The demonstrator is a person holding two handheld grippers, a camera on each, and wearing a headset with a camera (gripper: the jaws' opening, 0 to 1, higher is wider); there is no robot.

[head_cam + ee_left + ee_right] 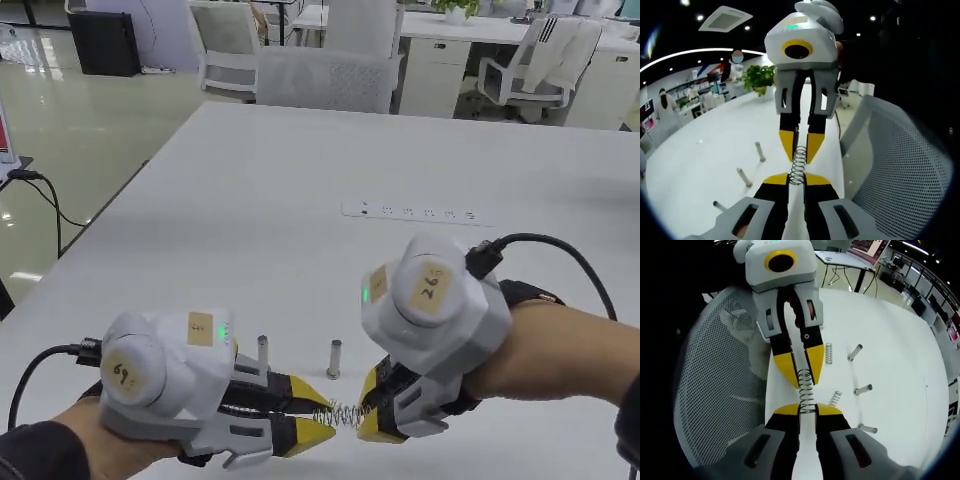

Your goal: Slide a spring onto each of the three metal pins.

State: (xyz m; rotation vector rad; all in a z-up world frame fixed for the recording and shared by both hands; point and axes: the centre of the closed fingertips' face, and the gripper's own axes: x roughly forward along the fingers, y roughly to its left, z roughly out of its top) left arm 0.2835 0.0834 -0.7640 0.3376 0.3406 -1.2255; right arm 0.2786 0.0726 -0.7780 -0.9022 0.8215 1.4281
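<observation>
The left hand-held gripper [796, 179] and the right hand-held gripper [807, 410] each clamped one end of a spring [343, 412]. A pin [334, 358] stood upright just beyond.

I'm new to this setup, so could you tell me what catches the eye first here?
The left tool and right tool face each other at the near edge of the white table, both shut on one spring. Three bare metal pins stand beside them, with two loose springs nearby.
</observation>
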